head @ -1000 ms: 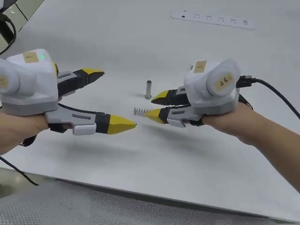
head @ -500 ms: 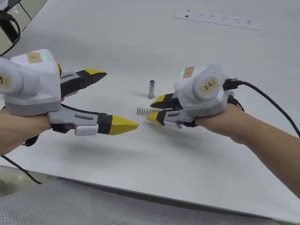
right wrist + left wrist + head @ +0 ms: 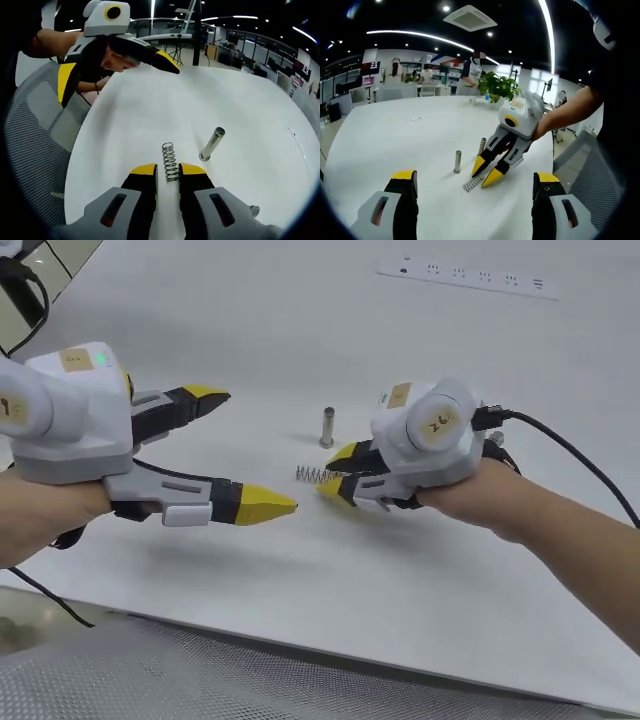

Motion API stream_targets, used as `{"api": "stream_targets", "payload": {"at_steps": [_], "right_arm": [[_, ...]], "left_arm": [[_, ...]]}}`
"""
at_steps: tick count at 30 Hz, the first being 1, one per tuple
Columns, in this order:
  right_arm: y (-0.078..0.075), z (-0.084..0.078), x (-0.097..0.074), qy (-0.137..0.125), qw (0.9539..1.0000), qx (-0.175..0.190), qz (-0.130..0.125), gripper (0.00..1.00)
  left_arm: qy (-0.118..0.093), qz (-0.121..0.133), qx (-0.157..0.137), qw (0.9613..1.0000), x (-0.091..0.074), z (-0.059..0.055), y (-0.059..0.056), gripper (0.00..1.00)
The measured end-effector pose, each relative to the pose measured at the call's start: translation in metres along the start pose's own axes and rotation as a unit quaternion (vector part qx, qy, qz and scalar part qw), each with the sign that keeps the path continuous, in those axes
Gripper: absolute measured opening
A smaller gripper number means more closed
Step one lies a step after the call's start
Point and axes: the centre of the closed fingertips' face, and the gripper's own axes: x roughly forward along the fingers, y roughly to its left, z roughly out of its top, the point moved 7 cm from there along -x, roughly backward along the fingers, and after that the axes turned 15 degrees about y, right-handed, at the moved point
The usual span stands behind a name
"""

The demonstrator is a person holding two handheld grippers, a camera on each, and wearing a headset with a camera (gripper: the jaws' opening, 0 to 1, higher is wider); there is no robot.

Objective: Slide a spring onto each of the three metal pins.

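A small steel spring [image 3: 312,475] [image 3: 170,159] [image 3: 470,183] lies flat on the white table. A short metal pin [image 3: 328,427] [image 3: 212,143] [image 3: 457,161] stands upright just behind it. My right gripper [image 3: 336,471] [image 3: 169,172] [image 3: 487,172] is low over the table, its yellow tips a narrow gap apart on either side of the spring's near end, not pressing it. My left gripper [image 3: 240,450] [image 3: 476,176] [image 3: 117,75] hovers wide open to the left, holding nothing. Another coil [image 3: 482,145] stands upright behind the right gripper.
A white power strip [image 3: 470,277] lies at the far edge of the table [image 3: 300,320]. A black cable [image 3: 570,455] trails from the right gripper. The table's front edge and a grey mesh chair [image 3: 200,680] are close below.
My right gripper has slid left to the spring and its jaws have narrowed around the spring's end. The left gripper has hardly moved.
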Motion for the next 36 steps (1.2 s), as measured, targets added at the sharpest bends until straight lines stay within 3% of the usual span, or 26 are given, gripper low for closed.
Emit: {"api": "stream_targets", "payload": {"at_steps": [23, 36], "right_arm": [[-0.002, -0.002, 0.003, 0.009, 0.9996, -0.026, 0.008, 0.08], [0.002, -0.01, -0.034, -0.002, 0.999, -0.045, 0.006, 0.08]], "left_arm": [[0.003, -0.003, 0.004, 1.0, 0.0, 0.002, 0.0, 0.93], [0.008, -0.024, 0.018, 0.9995, 0.012, 0.007, -0.012, 0.89]]}}
